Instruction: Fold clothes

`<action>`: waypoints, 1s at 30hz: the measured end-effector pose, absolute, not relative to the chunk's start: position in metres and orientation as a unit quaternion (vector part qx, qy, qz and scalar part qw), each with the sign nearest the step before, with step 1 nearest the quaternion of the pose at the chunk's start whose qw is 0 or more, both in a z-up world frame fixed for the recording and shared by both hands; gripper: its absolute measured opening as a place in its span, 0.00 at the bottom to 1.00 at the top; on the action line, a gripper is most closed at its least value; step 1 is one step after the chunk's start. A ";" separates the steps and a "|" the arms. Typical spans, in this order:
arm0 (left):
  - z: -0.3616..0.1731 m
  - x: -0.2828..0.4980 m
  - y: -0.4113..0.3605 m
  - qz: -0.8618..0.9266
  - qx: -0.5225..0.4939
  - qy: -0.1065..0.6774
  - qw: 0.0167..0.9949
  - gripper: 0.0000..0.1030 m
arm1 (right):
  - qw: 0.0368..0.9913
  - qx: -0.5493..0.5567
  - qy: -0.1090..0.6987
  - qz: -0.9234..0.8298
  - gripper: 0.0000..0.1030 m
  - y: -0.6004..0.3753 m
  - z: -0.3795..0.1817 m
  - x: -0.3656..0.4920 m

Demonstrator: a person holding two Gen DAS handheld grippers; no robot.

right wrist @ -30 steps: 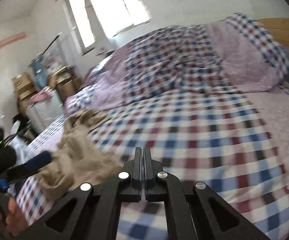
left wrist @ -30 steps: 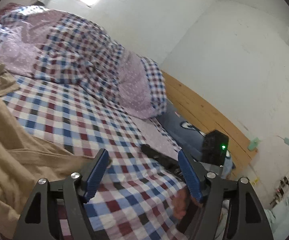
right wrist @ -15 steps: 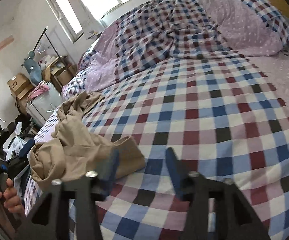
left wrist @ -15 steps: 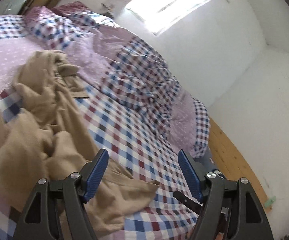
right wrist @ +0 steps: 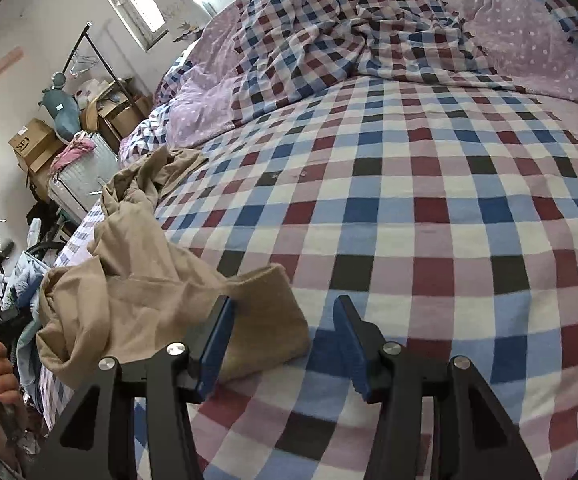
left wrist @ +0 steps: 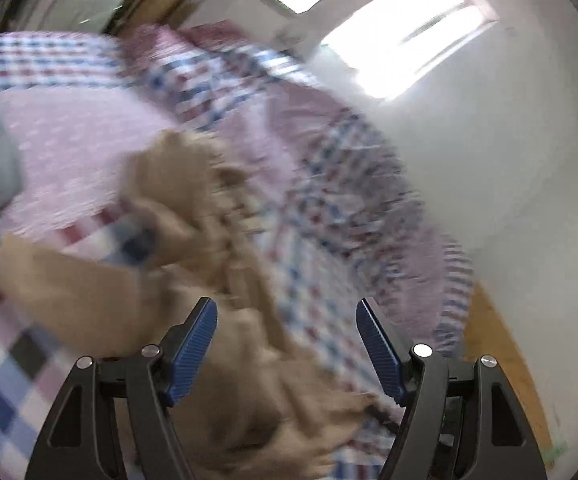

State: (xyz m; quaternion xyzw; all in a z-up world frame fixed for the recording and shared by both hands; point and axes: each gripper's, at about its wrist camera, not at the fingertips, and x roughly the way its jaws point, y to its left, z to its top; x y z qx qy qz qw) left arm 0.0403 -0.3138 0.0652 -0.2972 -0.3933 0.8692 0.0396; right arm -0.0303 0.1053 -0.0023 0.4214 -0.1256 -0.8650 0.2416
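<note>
Item: tan garment (right wrist: 137, 280), crumpled at the checked bed's (right wrist: 429, 208) near-left edge. Soft, light, limp; best pinched at its flat hem corner. Left tongs (left wrist: 287, 344) and right tongs (right wrist: 283, 344) both gape, empty.

Tan garment (right wrist: 137, 280), seemingly plain; checked sheet (right wrist: 429, 208).

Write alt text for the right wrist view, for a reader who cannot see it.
The open right gripper hovers low over a bed with a checked sheet, its left finger at the near corner of a crumpled tan garment lying along the bed's left edge. A rumpled checked and purple dotted duvet is heaped at the far side, with boxes and a suitcase beside the bed.
</note>
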 end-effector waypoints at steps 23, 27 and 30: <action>0.073 0.032 -0.259 0.869 -0.325 -0.350 0.129 0.04 | 0.037 0.257 -0.091 -0.961 0.00 0.226 0.098 -0.025; 0.084 0.030 -0.231 0.874 -0.299 -0.342 0.171 0.04 | -0.031 0.234 -0.100 -0.967 0.00 0.283 0.116 -0.023; 0.084 0.025 -0.213 0.873 -0.310 -0.334 0.174 0.04 | -0.075 0.238 -0.124 -0.960 0.00 0.326 0.114 -0.017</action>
